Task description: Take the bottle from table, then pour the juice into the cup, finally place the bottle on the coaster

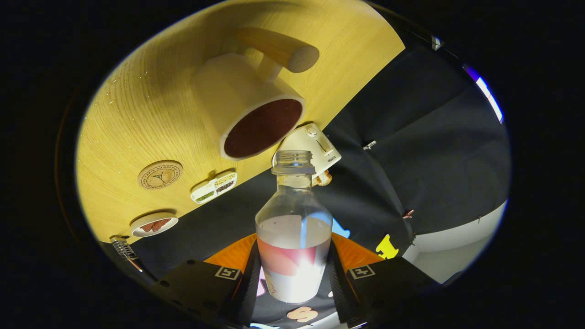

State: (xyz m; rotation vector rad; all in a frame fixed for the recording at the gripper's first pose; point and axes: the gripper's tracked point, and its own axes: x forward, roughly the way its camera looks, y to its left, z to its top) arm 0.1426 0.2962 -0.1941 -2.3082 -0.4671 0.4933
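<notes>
Claw: the claw [295, 278] is closed on the bottle, with one finger pressing on each side of its lower body, where the label is.
Bottle: the clear plastic bottle [294, 228] stands between the two fingers and points forward along them. It has no cap, and its open threaded neck is just below the rim of the cup. A pale liquid fills the lower part of it, and the upper part looks empty. The label has a red and white pattern.
Cup: the cream cup [249, 107] stands on the bench, beyond the mouth of the bottle. It has a thick wooden-looking handle on its far side. The inside looks dark reddish brown; I cannot tell if this is liquid or the cup's own colour.
Coaster: the round wooden coaster [160, 174] lies flat on the bench, apart from the cup, and nothing is on it.
Bench: the bench [137, 114] has a light yellow wood surface. The whole scene looks strongly tilted.
Other things: a small white tray with compartments [214, 187] lies near the bench edge beside the coaster. A small white dish [154, 224] with something reddish in it lies further along the same edge. A cream appliance with a knob [315, 146] is behind the bottle's neck.
</notes>
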